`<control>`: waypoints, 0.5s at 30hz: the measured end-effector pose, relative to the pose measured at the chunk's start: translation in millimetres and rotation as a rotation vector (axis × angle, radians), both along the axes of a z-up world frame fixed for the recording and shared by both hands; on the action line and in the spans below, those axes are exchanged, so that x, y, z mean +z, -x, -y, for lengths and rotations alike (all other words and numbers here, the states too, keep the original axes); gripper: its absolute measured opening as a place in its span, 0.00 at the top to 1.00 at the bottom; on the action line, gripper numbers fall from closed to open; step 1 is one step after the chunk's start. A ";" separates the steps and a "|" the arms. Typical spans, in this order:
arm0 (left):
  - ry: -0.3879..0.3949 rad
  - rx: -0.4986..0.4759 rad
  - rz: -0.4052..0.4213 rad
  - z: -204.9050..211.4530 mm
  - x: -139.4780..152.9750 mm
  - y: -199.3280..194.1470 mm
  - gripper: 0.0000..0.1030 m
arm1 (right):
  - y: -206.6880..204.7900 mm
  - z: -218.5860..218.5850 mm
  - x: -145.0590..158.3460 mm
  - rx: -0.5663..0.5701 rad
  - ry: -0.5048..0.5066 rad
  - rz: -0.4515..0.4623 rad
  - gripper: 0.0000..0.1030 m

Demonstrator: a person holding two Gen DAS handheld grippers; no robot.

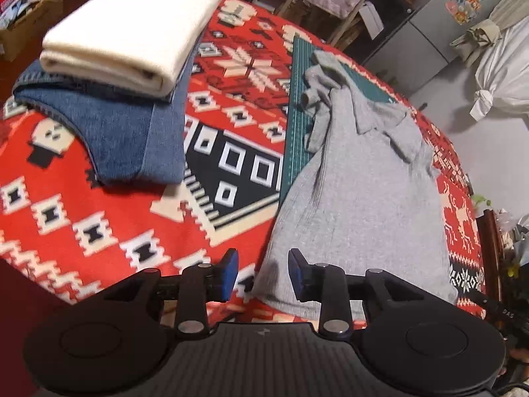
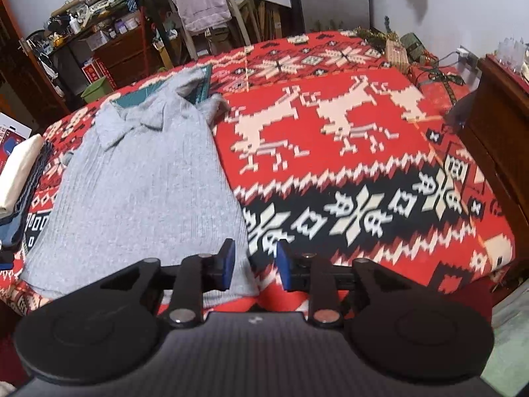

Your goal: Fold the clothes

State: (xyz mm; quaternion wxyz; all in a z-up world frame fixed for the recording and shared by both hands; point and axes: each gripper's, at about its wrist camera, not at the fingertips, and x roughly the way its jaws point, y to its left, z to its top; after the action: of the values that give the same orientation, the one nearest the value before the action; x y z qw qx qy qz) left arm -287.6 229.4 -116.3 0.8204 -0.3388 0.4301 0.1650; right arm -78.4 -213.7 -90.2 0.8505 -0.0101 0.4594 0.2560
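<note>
Patterned blanket [image 1: 99, 231]: folded stack [image 1: 132, 33] left, grey shirt [image 1: 363, 198] right.

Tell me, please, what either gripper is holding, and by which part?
Nothing: the left gripper and right gripper are open at the grey shirt's hem corners.

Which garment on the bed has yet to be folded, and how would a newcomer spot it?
Start from the red patterned blanket covering the bed. On it lies a green cutting mat, and spread over that is the grey collared shirt. Unlike the folded cream cloth stacked on folded denim, it lies open and rumpled.
</note>
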 end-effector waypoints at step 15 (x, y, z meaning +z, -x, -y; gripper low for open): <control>-0.164 -0.041 0.072 -53.6 20.6 -100.0 0.67 | -122.7 -91.1 -2.7 0.140 -0.013 0.133 0.66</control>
State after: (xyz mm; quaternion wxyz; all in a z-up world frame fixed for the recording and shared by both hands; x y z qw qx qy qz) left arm -187.6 283.0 -95.7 0.8634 -0.2675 0.3923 0.1706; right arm 44.4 -122.6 -92.9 0.8591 -0.0534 0.3986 0.3165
